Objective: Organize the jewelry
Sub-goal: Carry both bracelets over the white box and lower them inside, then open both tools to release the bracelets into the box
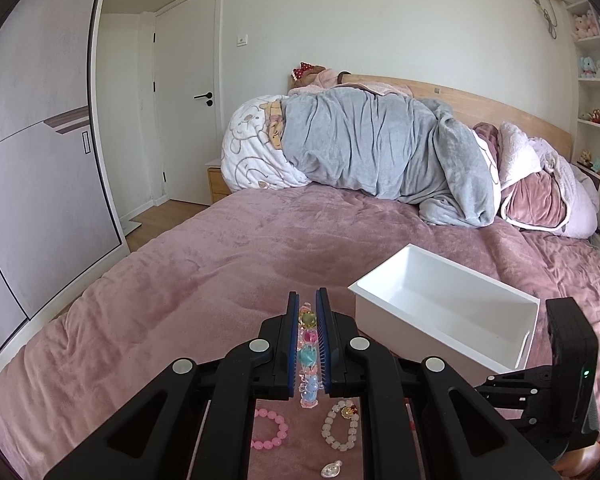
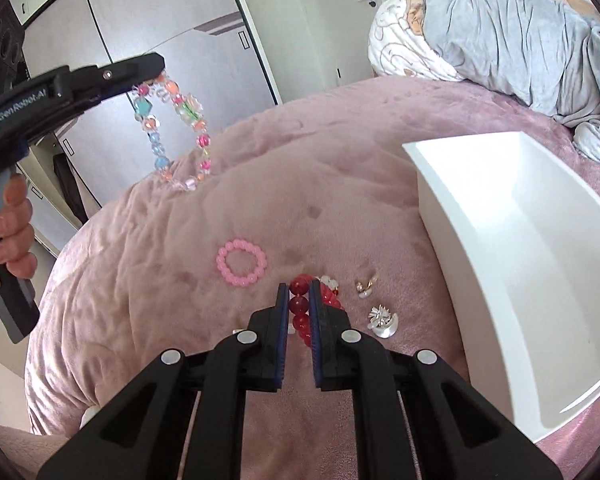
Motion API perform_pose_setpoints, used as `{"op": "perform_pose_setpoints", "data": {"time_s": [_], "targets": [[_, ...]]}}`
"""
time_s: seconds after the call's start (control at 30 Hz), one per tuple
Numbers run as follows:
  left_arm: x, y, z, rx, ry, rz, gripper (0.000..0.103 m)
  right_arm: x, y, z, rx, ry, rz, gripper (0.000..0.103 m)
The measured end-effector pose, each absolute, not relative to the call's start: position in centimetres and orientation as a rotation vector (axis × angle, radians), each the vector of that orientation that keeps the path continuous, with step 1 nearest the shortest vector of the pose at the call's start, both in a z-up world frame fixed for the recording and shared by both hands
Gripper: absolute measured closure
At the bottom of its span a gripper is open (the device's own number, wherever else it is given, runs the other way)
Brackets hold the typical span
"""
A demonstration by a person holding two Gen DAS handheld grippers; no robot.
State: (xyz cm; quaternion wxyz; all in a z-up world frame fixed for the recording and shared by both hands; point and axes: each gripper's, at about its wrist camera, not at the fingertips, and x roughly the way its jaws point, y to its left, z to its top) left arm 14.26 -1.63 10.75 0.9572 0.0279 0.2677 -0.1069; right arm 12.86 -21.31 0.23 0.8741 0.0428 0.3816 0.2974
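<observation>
From the left wrist, the left gripper [image 1: 309, 300] has its jaws clamped on a multicoloured bead bracelet [image 1: 309, 354], lifted above the bed [image 1: 180, 280]; carry it right over the empty white bin [image 1: 440, 312] before releasing. From the right wrist, the right gripper [image 2: 299, 294] has its jaws closed around a red bead bracelet [image 2: 299, 306] lying on the bed left of the bin; lift straight, clear of the silver earrings [image 2: 382, 320].

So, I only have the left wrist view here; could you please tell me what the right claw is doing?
Observer: The right claw is shut on a red bead bracelet down at the pink blanket.
Operator: Thank you. Is my multicolour bracelet hanging free?
Observer: Yes, the multicolour bracelet dangles as an open loop from the left claw, above the bed.
Operator: Is anything lying near the white box on that side?
Observer: Two small silver pieces lie on the blanket between the red bracelet and the white box; no jewelry shows in the part of the box I can see.
</observation>
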Motion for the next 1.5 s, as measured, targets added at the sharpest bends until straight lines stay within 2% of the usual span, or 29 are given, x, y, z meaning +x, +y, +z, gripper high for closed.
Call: {"op": "perform_pose_setpoints", "data": {"time_s": [0.33,0.57,0.77,0.97,1.33,1.37,1.4,1.5], "targets": [[15.6,-6.3,12.3,0.032,0.528,-0.279,0.089,12.1,-27.1,7.4,0.125,0.617,0.526,0.093],[17.0,-12.6,12.9,0.059,0.505,-0.369,0.089,12.0,-32.5,9.1,0.132,0.559,0.39,0.093],[19.2,-18.9,12.2,0.084,0.518,-0.453,0.089,13.2,-36.1,7.6,0.152,0.608,0.302,0.093],[21.5,-24.1,8.6,0.136,0.599,-0.492,0.089,14.8,-38.5,4.3,0.186,0.682,0.252,0.093],[23.7,-25.3,1.0,0.149,0.729,-0.478,0.088,16.7,-38.6,0.2,0.18,0.778,0.247,0.092],[23.7,-25.3,0.7,0.153,0.73,-0.477,0.083,16.8,-38.6,0.0,0.181,0.782,0.248,0.092],[23.7,-25.2,0.4,0.157,0.73,-0.474,0.073,16.8,-38.6,0.0,0.184,0.783,0.25,0.091],[23.7,-24.9,0.1,0.159,0.725,-0.456,0.067,16.8,-38.7,0.2,0.183,0.779,0.237,0.091]]}}
